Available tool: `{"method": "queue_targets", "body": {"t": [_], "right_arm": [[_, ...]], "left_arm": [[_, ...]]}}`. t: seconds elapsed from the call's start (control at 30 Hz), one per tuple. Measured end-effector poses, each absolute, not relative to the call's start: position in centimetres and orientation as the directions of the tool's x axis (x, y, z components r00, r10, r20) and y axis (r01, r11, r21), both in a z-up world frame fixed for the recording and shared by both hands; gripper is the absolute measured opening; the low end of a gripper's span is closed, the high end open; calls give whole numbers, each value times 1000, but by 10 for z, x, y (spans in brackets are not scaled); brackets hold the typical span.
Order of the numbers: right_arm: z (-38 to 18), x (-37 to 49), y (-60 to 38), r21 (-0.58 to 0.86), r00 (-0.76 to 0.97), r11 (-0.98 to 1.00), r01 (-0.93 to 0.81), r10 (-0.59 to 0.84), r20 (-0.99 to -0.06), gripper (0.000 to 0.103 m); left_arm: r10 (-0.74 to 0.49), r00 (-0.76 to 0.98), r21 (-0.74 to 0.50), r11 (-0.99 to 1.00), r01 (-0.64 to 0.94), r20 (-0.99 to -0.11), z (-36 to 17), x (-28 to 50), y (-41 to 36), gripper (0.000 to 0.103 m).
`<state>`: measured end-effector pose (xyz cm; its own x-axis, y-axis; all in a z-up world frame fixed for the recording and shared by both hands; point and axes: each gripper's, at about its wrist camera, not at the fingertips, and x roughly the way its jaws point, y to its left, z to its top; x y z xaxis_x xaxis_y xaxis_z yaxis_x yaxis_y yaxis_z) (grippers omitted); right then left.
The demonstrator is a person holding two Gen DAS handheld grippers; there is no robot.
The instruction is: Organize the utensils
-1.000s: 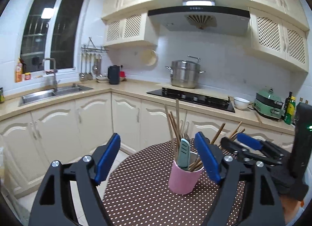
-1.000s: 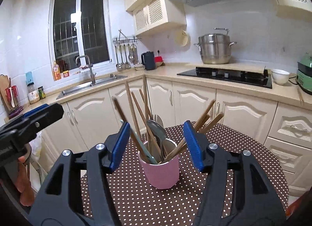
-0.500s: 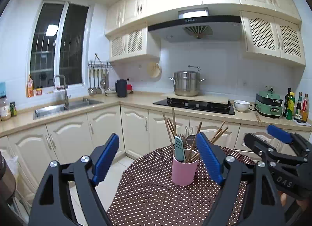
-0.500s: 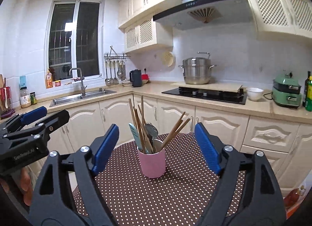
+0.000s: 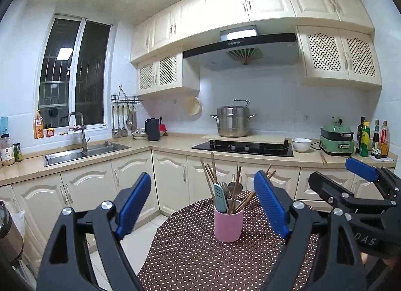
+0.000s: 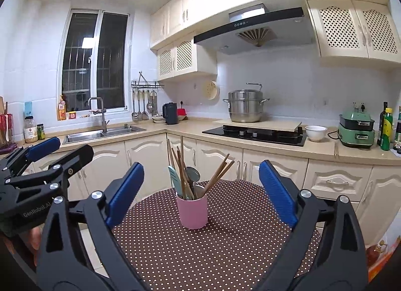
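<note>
A pink cup (image 5: 228, 224) stands upright on a round table with a brown polka-dot cloth (image 5: 200, 258). It holds several wooden chopsticks (image 5: 209, 175), a teal-handled utensil (image 5: 219, 197) and metal spoons. The cup also shows in the right wrist view (image 6: 192, 213), with chopsticks (image 6: 175, 163) and a spoon (image 6: 192, 174). My left gripper (image 5: 203, 207) is open and empty, held back from the cup. My right gripper (image 6: 201, 190) is open and empty, also back from the cup. Each gripper shows at the edge of the other's view.
Cream kitchen cabinets and a counter run behind the table. On the counter are a sink (image 5: 82, 153), a black hob (image 5: 243, 146) with a steel pot (image 5: 233, 121), a white bowl (image 5: 302, 144) and a green cooker (image 5: 337, 139). Bottles (image 5: 371, 138) stand at the far right.
Both grippers have drawn back and up from the cup, which now looks smaller and farther away. Both stay open. The cup and its utensils have not moved.
</note>
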<state>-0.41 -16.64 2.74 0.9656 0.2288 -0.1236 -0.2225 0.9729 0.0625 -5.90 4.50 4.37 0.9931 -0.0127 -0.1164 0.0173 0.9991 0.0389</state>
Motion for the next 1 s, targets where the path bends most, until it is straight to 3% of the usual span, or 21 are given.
{"method": "queue_targets", "body": {"t": [1.0], "right_arm": [[29,-10,-165,35,969,976,-215,218,-117,92]], "left_arm": [[-8,996,43,999,12,-92,38,-57,39,83]]}}
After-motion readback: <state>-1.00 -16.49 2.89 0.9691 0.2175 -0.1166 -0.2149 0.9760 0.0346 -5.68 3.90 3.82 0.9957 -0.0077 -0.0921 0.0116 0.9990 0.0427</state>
